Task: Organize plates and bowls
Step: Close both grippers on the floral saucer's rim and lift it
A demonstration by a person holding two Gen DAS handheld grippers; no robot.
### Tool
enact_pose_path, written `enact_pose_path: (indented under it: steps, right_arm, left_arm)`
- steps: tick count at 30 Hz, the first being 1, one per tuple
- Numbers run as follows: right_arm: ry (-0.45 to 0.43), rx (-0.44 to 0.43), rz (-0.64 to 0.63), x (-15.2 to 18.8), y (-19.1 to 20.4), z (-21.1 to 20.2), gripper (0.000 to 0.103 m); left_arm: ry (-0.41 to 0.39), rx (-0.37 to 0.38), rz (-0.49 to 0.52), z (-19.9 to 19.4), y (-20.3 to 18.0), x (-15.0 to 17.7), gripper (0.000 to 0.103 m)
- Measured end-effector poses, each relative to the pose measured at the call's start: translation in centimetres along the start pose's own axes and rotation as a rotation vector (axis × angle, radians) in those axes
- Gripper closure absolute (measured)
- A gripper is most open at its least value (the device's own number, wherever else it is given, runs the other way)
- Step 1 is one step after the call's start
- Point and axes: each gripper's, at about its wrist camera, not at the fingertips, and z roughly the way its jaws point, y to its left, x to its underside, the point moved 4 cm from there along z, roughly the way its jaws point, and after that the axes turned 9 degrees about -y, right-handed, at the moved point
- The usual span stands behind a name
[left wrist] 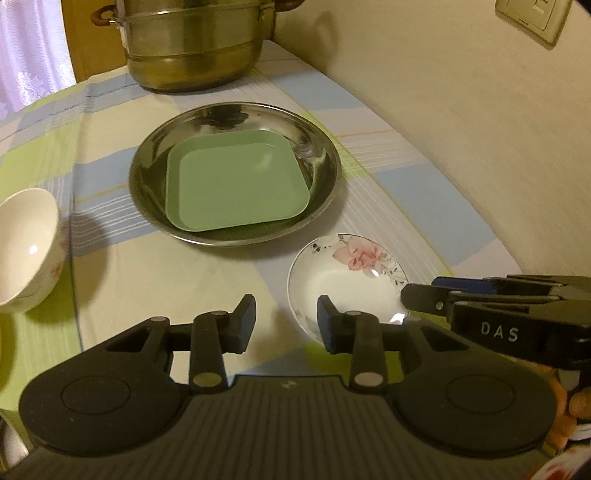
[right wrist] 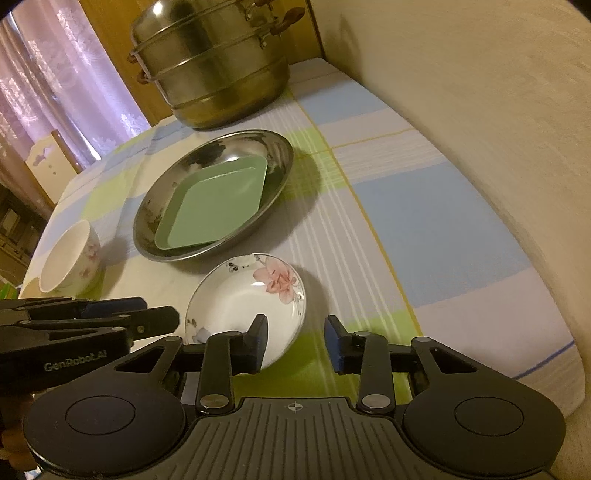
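Observation:
A small white dish with a pink flower (left wrist: 351,273) (right wrist: 247,295) lies on the checked tablecloth close in front of both grippers. My left gripper (left wrist: 286,314) is open, and the dish's near left rim sits between its fingers without being pressed. My right gripper (right wrist: 295,332) is open too, straddling the dish's right rim, and it reaches in from the right (left wrist: 413,299) in the left wrist view. Behind the dish, a green square plate (left wrist: 236,181) (right wrist: 214,203) rests inside a round steel plate (left wrist: 325,155) (right wrist: 280,147). A white flowered bowl (left wrist: 26,247) (right wrist: 70,258) stands at the left.
A big steel steamer pot (left wrist: 195,44) (right wrist: 214,62) stands at the back of the table. A pale wall (left wrist: 461,110) (right wrist: 480,92) runs along the table's right edge, with a socket (left wrist: 532,14) on it. A curtain (right wrist: 55,74) hangs at the far left.

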Motion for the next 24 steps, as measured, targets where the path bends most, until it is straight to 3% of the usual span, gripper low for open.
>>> enact_pose_path:
  steps: [8,16,24]
  right_arm:
    - [0.014,0.014,0.001,0.0,-0.3,1.7,0.075]
    - [0.017,0.021,0.011,-0.1,-0.8,2.5,0.085]
    - [0.011,0.009,-0.032,0.0,-0.1,2.6,0.096]
  left_arm:
    - [0.029,0.009,-0.006,2.2,-0.1,0.2,0.075]
    - [0.046,0.012,0.007,3.3,-0.4,0.3,0.089]
    - [0.053,0.001,0.009,3.7,-0.7,0.3,0.095]
